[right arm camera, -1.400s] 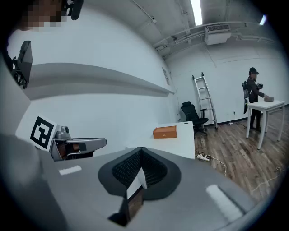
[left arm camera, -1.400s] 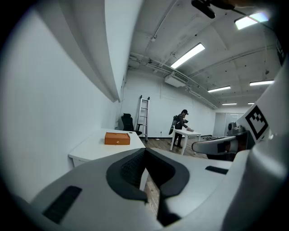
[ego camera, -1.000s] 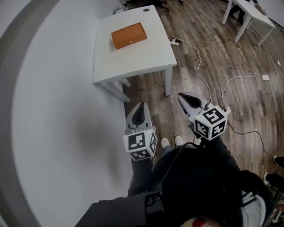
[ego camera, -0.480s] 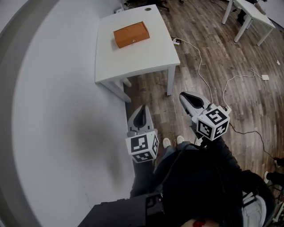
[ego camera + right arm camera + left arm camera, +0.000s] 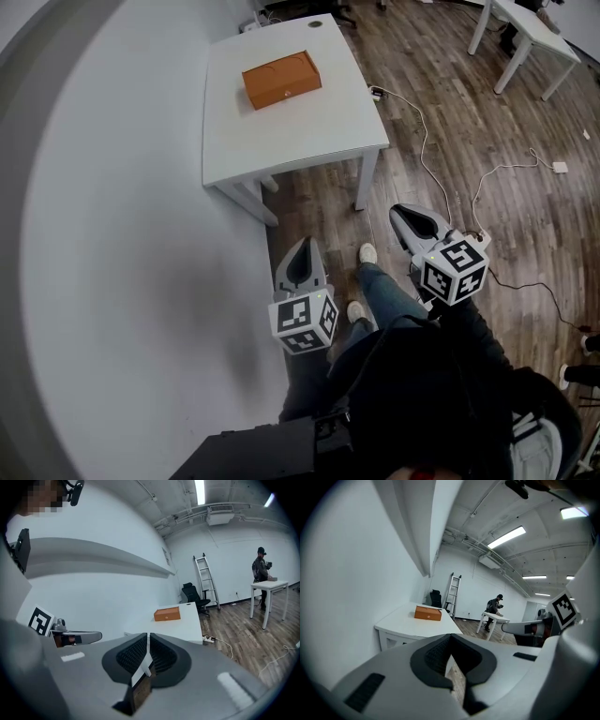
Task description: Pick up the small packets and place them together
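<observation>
orange box (image 5: 281, 81) | on table (image 5: 291, 141) | far ahead of left claw (image 5: 301, 246), right claw (image 5: 406, 216)

You have no words, numbers or brand names to read here. The only printed marks are the black-and-white square markers on the left cube (image 5: 303, 322), behind the jaws of your left gripper (image 5: 302, 246), and on the right cube (image 5: 455, 272), behind the jaws of your right gripper (image 5: 403, 213). They are patterns, not letters. The box (image 5: 281, 80), well ahead of both jaws, shows no legible label.
</observation>
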The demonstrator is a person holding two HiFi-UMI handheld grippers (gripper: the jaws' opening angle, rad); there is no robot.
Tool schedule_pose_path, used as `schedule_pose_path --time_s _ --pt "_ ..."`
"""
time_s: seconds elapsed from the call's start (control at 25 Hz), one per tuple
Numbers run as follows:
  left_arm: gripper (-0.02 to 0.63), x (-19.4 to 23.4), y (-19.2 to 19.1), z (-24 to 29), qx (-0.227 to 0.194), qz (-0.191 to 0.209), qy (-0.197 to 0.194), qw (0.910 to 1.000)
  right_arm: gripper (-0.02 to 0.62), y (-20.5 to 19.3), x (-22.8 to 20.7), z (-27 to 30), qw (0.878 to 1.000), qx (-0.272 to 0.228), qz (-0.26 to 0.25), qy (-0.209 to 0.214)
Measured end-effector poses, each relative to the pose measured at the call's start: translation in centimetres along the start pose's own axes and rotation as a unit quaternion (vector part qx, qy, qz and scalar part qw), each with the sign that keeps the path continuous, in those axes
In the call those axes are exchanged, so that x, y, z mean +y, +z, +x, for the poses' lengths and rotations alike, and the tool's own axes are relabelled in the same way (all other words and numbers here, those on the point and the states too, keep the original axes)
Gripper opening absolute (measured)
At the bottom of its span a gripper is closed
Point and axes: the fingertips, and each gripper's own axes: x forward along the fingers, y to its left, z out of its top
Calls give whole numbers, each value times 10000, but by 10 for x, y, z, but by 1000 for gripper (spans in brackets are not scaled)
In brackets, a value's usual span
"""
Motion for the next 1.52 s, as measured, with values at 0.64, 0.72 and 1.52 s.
schedule_pose_path --time_s 0.64,0.72,1.52 --pt "0 53 72 185 235 -203 460 9985 -2 75 -127 168 9986 348 -86 387" --pt "0 58 86 204 186 -186 523 9983 -2 87 -141 185 9984 342 -111 446" --pt "0 177 160 312 363 16 757 9965 -2 125 -168 346 9955 796 -223 462"
